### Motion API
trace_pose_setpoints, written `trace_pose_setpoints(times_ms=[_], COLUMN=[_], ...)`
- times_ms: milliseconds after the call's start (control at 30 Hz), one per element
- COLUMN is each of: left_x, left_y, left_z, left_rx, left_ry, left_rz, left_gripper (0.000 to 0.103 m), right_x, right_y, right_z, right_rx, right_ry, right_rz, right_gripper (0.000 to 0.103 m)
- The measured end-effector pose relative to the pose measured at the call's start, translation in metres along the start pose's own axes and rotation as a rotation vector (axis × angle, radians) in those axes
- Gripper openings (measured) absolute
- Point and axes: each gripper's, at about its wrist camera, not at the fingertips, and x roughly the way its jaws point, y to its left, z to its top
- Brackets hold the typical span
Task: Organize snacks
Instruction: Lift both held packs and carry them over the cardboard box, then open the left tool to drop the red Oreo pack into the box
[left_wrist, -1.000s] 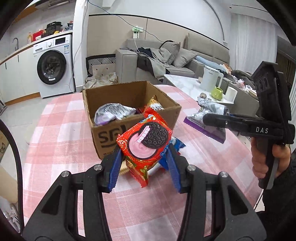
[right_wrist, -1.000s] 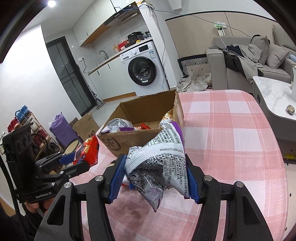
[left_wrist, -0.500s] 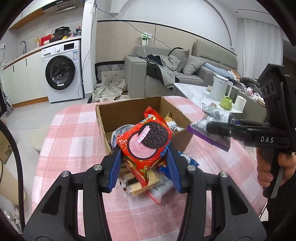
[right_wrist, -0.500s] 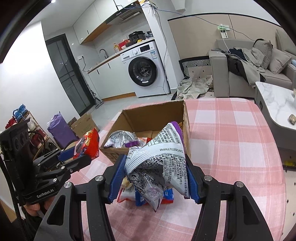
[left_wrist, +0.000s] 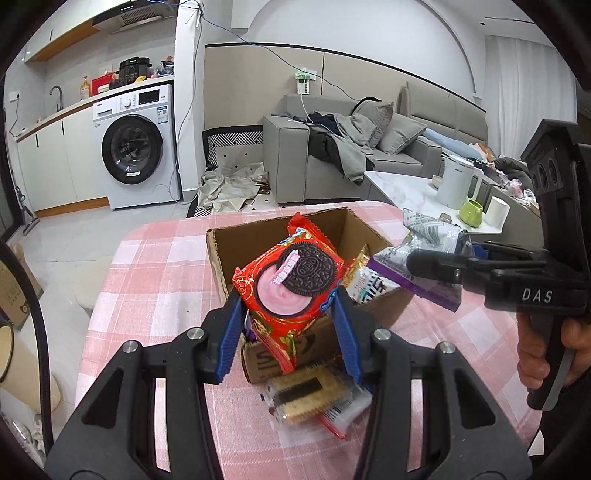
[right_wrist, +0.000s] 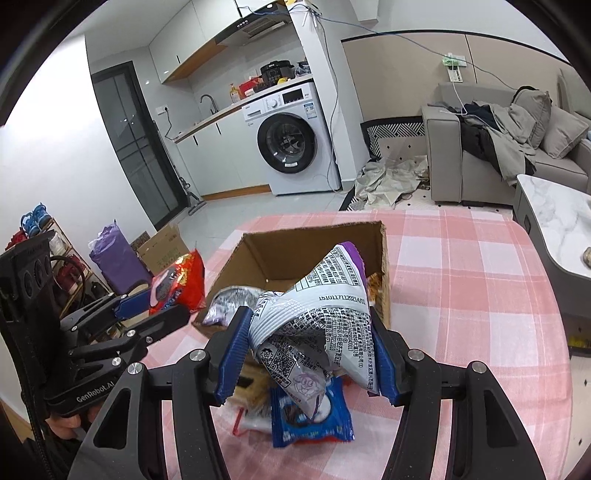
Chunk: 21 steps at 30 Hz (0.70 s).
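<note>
My left gripper (left_wrist: 286, 332) is shut on a red Oreo packet (left_wrist: 291, 288), held up in front of the open cardboard box (left_wrist: 221, 251) on the pink checked table. My right gripper (right_wrist: 306, 350) is shut on a crumpled silver and purple snack bag (right_wrist: 325, 314), also raised just before the box (right_wrist: 280, 254). In the left wrist view the right gripper (left_wrist: 417, 260) comes in from the right with its bag (left_wrist: 428, 236) over the box's right edge. In the right wrist view the left gripper (right_wrist: 147, 308) holds the red packet (right_wrist: 181, 282) left of the box. Several snacks lie inside.
Loose snacks lie on the table (left_wrist: 155, 266) in front of the box: a cracker pack (left_wrist: 306, 395) and a blue Oreo packet (right_wrist: 310, 413). A side table with a kettle (left_wrist: 456, 181) and green cup stands at the right. A washing machine and sofa are behind.
Both grippers rose and drew back from the box with their packets still held. More of the loose snacks on the table in front of the box came into view beneath them.
</note>
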Motion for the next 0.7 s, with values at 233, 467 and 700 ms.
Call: trace_pose_setpoints(times_ms=[233, 467, 700], left_x=[0.022, 0.049, 0.077], left_y=[0.005, 0.014, 0.018], left_z=[0.008, 0.011, 0.011], left_rx=[-0.002, 0.001, 0.019], left_ry=[0.008, 0.019, 0.033], left_rz=[0.014, 0.029, 0.053], left_gripper=[0.044, 0.044, 0.044], right_x=[0.019, 0.038, 0.057], right_y=[-0.001, -0.009, -0.015], right_z=[0.011, 0.017, 0.023], right_rx=[0.023, 0.049, 0.067], right_ry=[-0.005, -0.002, 0.004], right_rz=[0.006, 0.0, -0.006], right_gripper=[0.06, 0.06, 0.06])
